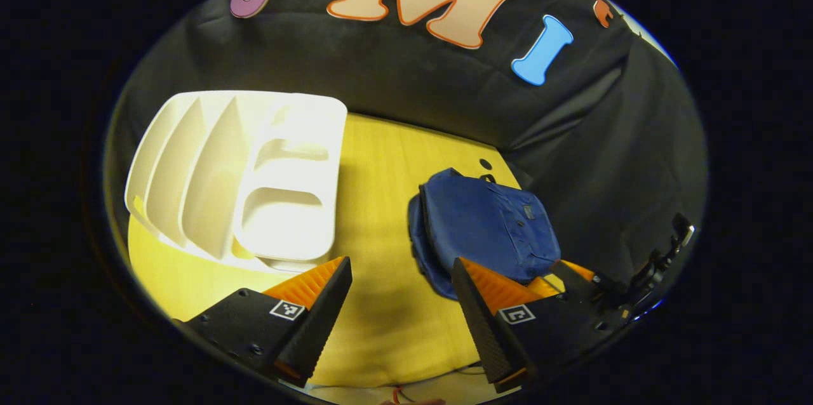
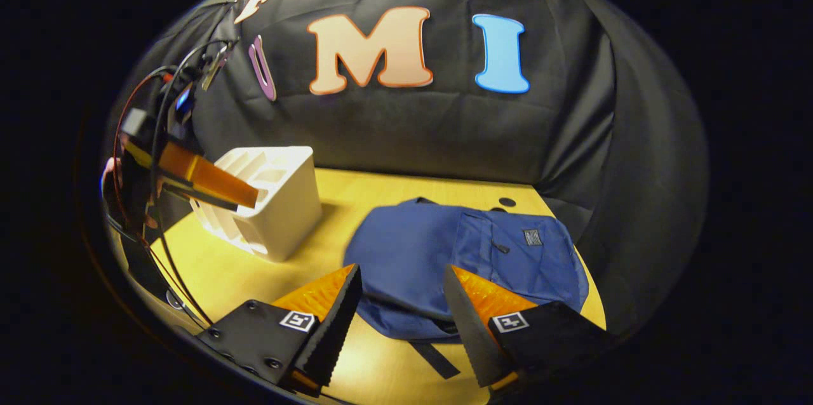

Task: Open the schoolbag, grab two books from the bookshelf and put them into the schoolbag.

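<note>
Right claw (image 2: 401, 303) released over schoolbag (image 2: 444, 259) | left claw (image 1: 400, 294) released | bookshelf (image 1: 241, 176) compartments bare

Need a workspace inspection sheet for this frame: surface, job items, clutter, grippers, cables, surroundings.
Surface: yellow wooden table, small dark holes near its far edge.
Job's things: blue schoolbag lying flat, looks shut; white bookshelf with dividers, no books seen in its slots.
Clutter: nothing seen.
Grippers: left gripper open, over bare table between bookshelf and schoolbag; right gripper open, hovering over the schoolbag's near edge.
Cables: red and black wires trailing from the left gripper, seen in the right gripper view.
Surroundings: black cloth wall behind and right of the table.
</note>
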{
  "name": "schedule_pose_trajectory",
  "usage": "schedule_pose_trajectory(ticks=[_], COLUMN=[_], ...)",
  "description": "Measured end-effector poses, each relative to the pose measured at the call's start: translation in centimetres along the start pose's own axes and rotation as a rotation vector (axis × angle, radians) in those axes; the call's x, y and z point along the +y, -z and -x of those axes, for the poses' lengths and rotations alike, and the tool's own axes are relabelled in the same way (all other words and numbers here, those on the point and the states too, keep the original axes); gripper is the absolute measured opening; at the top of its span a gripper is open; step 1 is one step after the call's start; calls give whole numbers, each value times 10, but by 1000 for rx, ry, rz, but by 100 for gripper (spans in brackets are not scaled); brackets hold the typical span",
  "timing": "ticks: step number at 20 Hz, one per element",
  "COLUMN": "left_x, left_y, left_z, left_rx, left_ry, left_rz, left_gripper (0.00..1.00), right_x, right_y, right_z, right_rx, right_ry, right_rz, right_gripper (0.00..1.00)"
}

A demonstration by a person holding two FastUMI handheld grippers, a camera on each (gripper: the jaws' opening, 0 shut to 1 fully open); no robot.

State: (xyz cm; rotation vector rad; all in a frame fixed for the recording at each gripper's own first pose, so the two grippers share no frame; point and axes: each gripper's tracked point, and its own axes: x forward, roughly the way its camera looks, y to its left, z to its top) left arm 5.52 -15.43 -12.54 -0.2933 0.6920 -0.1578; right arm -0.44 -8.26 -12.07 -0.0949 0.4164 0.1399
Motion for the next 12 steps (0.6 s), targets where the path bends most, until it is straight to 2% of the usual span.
schedule_pose_trajectory(ticks=[3, 6, 9, 10, 11, 12], left_x=[21, 39, 47, 51, 59, 63], left_y=[-26, -66, -97, -103, -108, -110], left_z=[26, 54, 82, 91, 96, 101], left_rx=[-64, -183, -275, -295, -306, -323], left_ry=[-79, -158, -175, -199, -233, -248], left_rz=[-15, -70, -113, -139, -174, -200], left_gripper=[95, 94, 94, 98, 93, 93], right_x=[9, 22, 33, 42, 46, 51], right_y=[-48, -98, -138, -154, -164, -170], right_z=[9, 7, -2, 6, 6, 5], right_rx=[-99, -205, -300, -331, -356, -369], right_ry=[1, -19, -56, -64, -70, -76], right_rz=[-14, -28, -37, -39, -44, -51], right_gripper=[89, 87, 85, 87, 88, 89])
